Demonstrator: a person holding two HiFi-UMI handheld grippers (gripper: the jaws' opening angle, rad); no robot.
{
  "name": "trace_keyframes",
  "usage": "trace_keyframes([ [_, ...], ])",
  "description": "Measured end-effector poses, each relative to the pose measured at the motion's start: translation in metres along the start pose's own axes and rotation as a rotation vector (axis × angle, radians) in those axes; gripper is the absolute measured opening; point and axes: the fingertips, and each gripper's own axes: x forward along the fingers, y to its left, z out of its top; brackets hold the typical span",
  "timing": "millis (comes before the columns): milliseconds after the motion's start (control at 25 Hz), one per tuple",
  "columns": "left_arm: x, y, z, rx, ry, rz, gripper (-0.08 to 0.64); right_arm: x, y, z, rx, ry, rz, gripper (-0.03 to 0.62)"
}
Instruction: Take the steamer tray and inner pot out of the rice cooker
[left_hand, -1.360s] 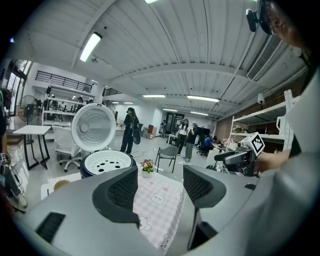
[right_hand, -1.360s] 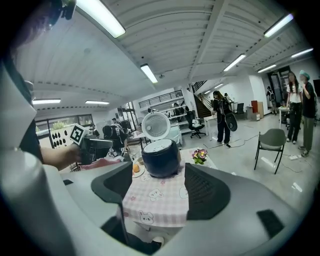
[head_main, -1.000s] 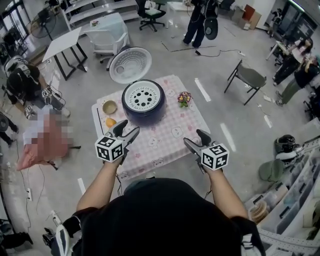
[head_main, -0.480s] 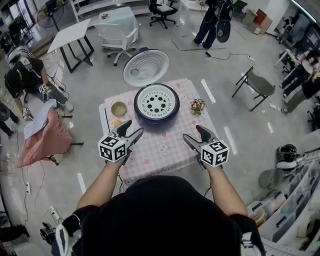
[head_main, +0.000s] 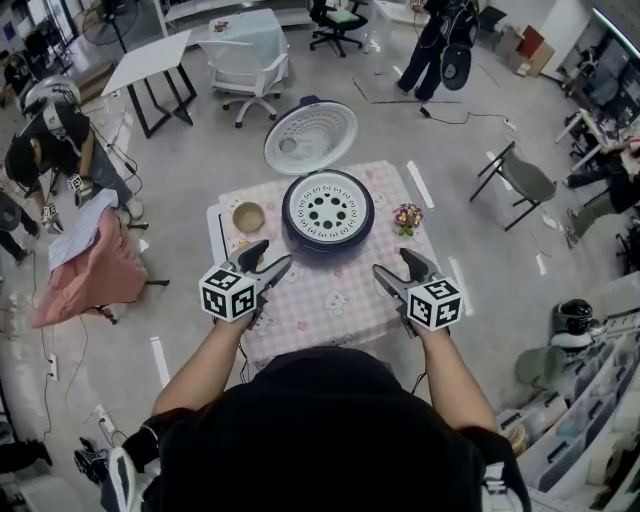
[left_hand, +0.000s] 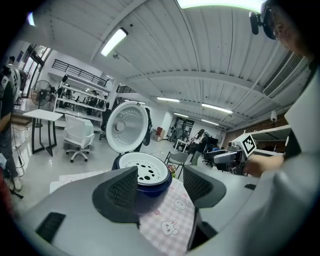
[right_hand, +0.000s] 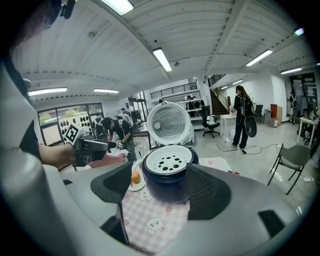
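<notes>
A dark blue rice cooker (head_main: 328, 228) stands on a small table with a pink checked cloth (head_main: 320, 290). Its white lid (head_main: 311, 137) is swung open at the back. A white steamer tray (head_main: 328, 207) with round holes sits in its top; the inner pot is hidden beneath it. My left gripper (head_main: 265, 263) is open above the table's near left part, well short of the cooker. My right gripper (head_main: 396, 269) is open at the near right. Both gripper views show the cooker (left_hand: 142, 176) (right_hand: 169, 172) ahead between empty jaws.
A small bowl (head_main: 247, 216) and an orange fruit on a plate (right_hand: 135, 177) sit left of the cooker; a small flower bunch (head_main: 406, 216) sits to its right. A grey chair (head_main: 525, 178) stands right of the table, pink cloth on a stand (head_main: 88, 265) left. People stand around.
The view has shifted so the table and cooker sit nearer and more to the right. Both grippers hold almost the same pose, open and empty.
</notes>
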Motion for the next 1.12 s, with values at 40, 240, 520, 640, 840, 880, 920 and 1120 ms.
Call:
trace_keyframes([
  [40,-0.001,0.002,-0.002,-0.004,0.002,0.005,0.302,0.003,0.0,0.001,0.002,0.0,0.004,0.35],
  [240,-0.002,0.006,-0.004,-0.023,-0.001,0.035,0.302,0.013,-0.005,0.005,-0.006,0.005,0.037,0.35],
  [520,0.001,0.017,0.005,-0.045,-0.009,0.103,0.302,0.034,-0.021,0.022,-0.022,0.009,0.095,0.35],
  [640,0.01,0.016,0.006,-0.058,-0.012,0.131,0.302,0.04,-0.036,0.029,-0.024,0.008,0.118,0.35],
  [840,0.028,0.013,0.011,-0.074,-0.02,0.167,0.302,0.051,-0.056,0.039,-0.043,0.018,0.161,0.35],
  [880,0.031,0.012,0.012,-0.078,-0.019,0.174,0.302,0.053,-0.059,0.041,-0.048,0.023,0.169,0.35],
  [920,0.034,0.01,0.012,-0.083,-0.018,0.181,0.302,0.055,-0.063,0.043,-0.053,0.028,0.179,0.351],
  [1120,0.049,0.006,0.028,-0.09,-0.03,0.214,0.302,0.062,-0.082,0.062,-0.074,0.037,0.217,0.35],
])
